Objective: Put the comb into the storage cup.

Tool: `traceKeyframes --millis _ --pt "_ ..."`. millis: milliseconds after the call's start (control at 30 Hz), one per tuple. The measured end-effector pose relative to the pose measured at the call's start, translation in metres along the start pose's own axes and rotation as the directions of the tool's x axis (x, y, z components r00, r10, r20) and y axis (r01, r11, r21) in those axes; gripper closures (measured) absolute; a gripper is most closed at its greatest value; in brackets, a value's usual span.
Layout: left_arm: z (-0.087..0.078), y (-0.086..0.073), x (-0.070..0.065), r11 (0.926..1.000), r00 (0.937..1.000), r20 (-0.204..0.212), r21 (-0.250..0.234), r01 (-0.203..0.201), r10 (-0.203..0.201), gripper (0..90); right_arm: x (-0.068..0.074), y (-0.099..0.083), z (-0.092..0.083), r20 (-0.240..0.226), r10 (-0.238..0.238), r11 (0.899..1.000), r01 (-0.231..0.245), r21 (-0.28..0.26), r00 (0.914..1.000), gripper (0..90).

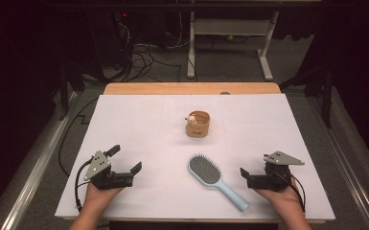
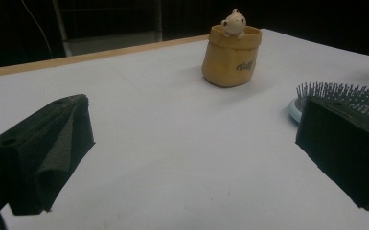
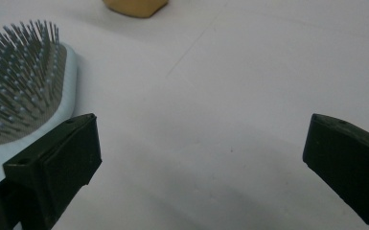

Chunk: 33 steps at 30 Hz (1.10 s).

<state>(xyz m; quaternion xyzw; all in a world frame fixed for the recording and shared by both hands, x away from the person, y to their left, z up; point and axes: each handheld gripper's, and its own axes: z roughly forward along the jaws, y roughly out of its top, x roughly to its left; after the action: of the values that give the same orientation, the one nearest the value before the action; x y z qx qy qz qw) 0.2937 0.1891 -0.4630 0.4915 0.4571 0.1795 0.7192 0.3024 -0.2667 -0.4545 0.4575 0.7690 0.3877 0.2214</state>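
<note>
Both grippers idling open, brush lying between them

Now the left gripper (image 1: 125, 159) is resting low on the worktop (image 1: 139, 120) at the near left, its fingers (image 2: 43, 153) spread wide with nothing between them. The right gripper (image 1: 244, 173) is sitting at the near right, fingers (image 3: 57, 163) also released, standing as wide apart as they go, gripping nothing. No earlier frame, so only the present spread is told.

The brush (image 1: 211, 177) is lying bristles up on the white sheet between the two grippers, nearer the right one. Its head is pointing toward the far left and its pale blue handle is running toward the near right. In the right gripper view the brush head (image 3: 19, 86) is showing just beside one finger; whether they are touching cannot be told. In the left gripper view its bristles (image 2: 340, 93) are peeking over one finger.

The pouch (image 1: 197, 124), tan with a small animal figure (image 2: 233, 21) at its rim, is standing upright farther back near mid-sheet, well apart from both grippers.
</note>
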Motion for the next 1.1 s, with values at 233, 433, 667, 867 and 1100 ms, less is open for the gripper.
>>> traceKeyframes --millis 233,433,667,867,1100 --pt "0.0022 -0.0017 -0.0019 0.9999 0.9999 0.005 0.004 -0.013 0.013 0.3 0.0021 -0.0016 0.0067 -0.008 -0.024 0.995 0.025 0.093 0.9997 0.2" --pt "0.0019 -0.0007 -0.0011 1.0 0.9999 0.006 0.005 -0.008 0.008 0.3 0.0034 -0.0021 0.008 -0.01 -0.048 0.986 0.049 0.162 0.9988 0.2" --pt "0.0019 -0.0008 -0.0006 0.9999 1.0 0.004 0.011 -0.006 0.006 0.2 0.0037 -0.001 0.0058 -0.023 -0.077 0.969 0.08 0.232 0.9968 0.2" --pt "0.0022 -0.002 -0.0006 0.9998 0.9998 -0.005 0.006 -0.017 0.017 0.2 0.0061 -0.0011 0.0052 -0.044 -0.117 0.949 0.124 0.289 0.9922 0.2" --pt "0.0019 -0.0033 -0.0005 0.9999 0.9999 -0.003 0.006 -0.014 0.014 0.2 0.0066 -0.0036 0.0052 -0.086 -0.133 0.924 0.155 0.35 0.9873 0.2"
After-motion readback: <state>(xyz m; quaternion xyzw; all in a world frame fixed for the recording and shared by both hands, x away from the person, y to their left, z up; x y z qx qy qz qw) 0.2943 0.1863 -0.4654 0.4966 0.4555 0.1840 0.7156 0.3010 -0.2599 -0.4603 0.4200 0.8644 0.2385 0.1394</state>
